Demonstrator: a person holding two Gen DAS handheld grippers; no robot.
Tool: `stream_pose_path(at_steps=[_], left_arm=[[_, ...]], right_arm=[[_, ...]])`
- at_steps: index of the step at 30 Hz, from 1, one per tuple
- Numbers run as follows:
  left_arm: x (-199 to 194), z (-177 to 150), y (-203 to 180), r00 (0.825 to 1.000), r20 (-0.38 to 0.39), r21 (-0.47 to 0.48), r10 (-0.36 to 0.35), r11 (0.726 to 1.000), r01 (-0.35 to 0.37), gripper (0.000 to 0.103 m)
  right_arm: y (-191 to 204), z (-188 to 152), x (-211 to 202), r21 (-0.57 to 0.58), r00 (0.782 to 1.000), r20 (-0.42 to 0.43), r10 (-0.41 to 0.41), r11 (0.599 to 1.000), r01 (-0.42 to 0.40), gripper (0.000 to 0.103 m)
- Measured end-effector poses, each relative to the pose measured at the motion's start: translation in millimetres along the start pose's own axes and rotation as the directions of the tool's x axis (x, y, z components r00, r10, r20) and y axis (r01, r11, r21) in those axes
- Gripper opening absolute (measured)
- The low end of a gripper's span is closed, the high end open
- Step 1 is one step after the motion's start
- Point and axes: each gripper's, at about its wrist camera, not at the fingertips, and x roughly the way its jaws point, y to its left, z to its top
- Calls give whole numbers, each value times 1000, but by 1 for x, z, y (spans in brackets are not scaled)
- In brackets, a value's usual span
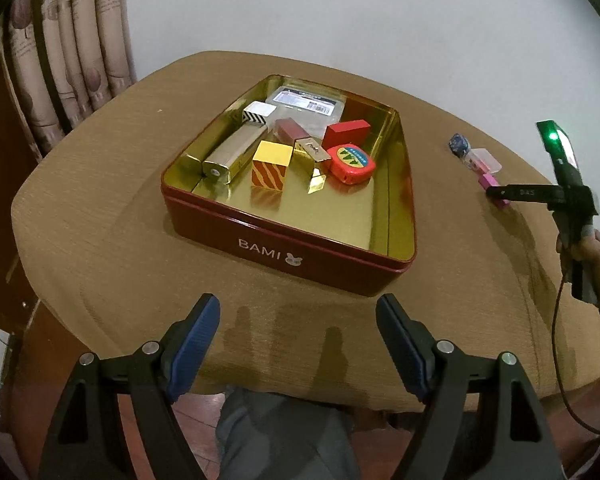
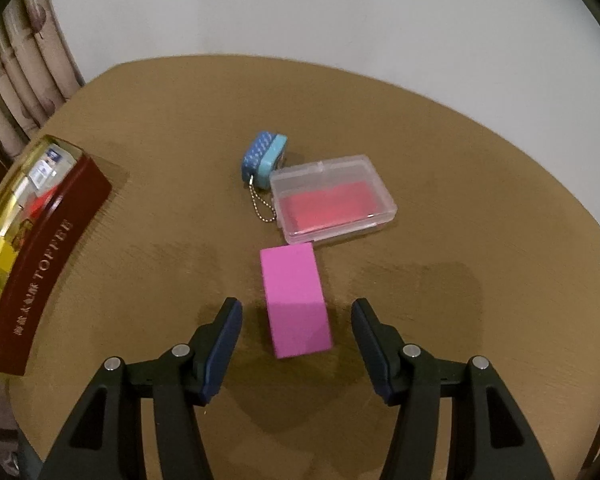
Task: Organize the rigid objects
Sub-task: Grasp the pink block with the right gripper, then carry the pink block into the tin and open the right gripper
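A pink block [image 2: 292, 280] lies on the brown table between the fingers of my right gripper [image 2: 296, 306]. Its jaws stand open, with a gap to the block on each side. Just beyond the block are a clear plastic box [image 2: 332, 198] with a red insert and a blue keychain charm [image 2: 262, 158]. A red tin [image 1: 284, 248] with a gold inside holds a striped yellow block [image 1: 270, 168], a red tape measure [image 1: 352, 162], a red block [image 1: 346, 130] and a silver bar [image 1: 232, 152]. My left gripper [image 1: 298, 304] hangs open and empty in front of the tin.
The tin's side [image 2: 48, 264] stands at the left of the right wrist view. Curtains [image 1: 68, 60] hang behind the table's far left corner, and a white wall is beyond. A person's grey-clad leg [image 1: 284, 432] is under the near table edge.
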Motion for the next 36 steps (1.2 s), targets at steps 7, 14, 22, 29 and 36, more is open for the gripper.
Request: stream_pose_path(at_steps=[7,14,22,29,36], left_arm=[[3,1,10,1000,-24,-39,17,999,-18,79],[0,5,34,999,-33,-148,-1,989,-4,80],[7,5,60,995,-89,-220,39,974,-58,80],[9,3,76,994,-101,-259,42,963,-67,80],[8,6,61,994,-85,-191,67,978,-82,81]], right_arm=[[8,6,2,-9,999,-40,-31,1000,30,30],[57,11,-59,-19,984,46,175,985,-174,30],[209,15,-95,-255,929,-4,370,898,-359,30],[259,-6,-69,-320,932,-87,351,877,-360,30],[279,-16,-35,-372,958,-123,258,883,-285,30]])
